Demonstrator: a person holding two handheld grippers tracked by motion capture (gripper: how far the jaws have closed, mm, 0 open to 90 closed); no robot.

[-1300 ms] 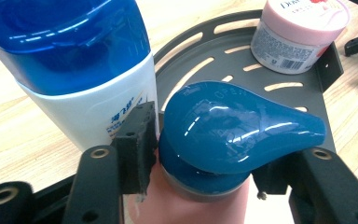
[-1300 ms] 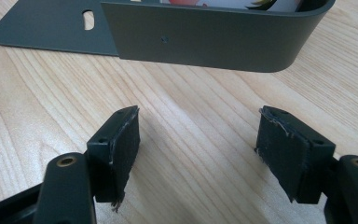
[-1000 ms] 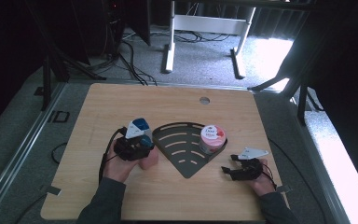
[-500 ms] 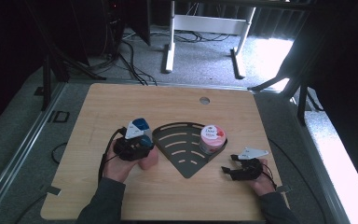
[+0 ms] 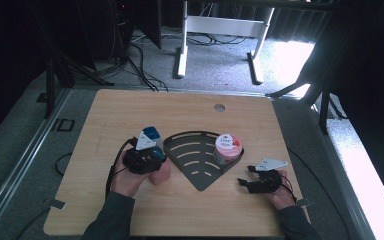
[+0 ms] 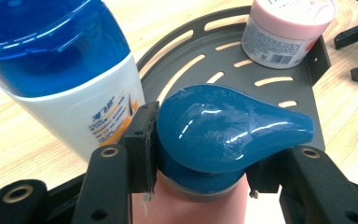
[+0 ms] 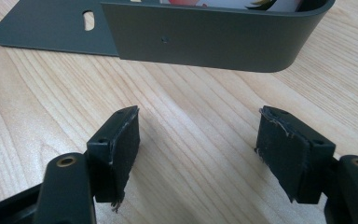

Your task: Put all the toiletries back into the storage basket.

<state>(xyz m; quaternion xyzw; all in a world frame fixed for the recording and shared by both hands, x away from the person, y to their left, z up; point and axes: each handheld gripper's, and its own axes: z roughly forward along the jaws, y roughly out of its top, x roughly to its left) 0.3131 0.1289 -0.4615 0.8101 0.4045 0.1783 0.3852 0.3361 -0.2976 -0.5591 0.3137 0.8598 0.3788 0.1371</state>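
From the high view we see the left gripper (image 5: 152, 161) at about 8 o'clock on the desk (image 5: 105, 115), set over a pink bottle (image 5: 160, 175) that stands just outside the left edge of the dark fan-shaped tray (image 5: 200, 175). A white bottle with a blue cap (image 5: 147, 137) stands right beside it, toward 12 o'clock. The pink jar (image 5: 228, 148) sits inside the tray at its 2 o'clock corner. The right gripper (image 5: 245, 181) rests at roughly 4 o'clock on the desk, just off the tray's right edge and below the jar.

In the left gripper view, the pink bottle's teal cap (image 6: 228, 126) lies squarely between our jaws — the left pad (image 6: 142, 140) presses against its side, and the right one meets it at the neck, so the left gripper (image 6: 200, 154) is clamped on the pink bottle (image 6: 191, 207). The white bottle (image 6: 79, 93) stands at 10 o'clock, touching or nearly touching the left jaw; the pink jar (image 6: 284, 28) is at 1 o'clock in the tray (image 6: 191, 70).

In the right gripper view, our right gripper (image 7: 198, 140) stands apart with nothing between the pads — bare desk (image 7: 191, 116) below — and the tray's wall (image 7: 214, 42) lies ahead at 12 o'clock, not touched.
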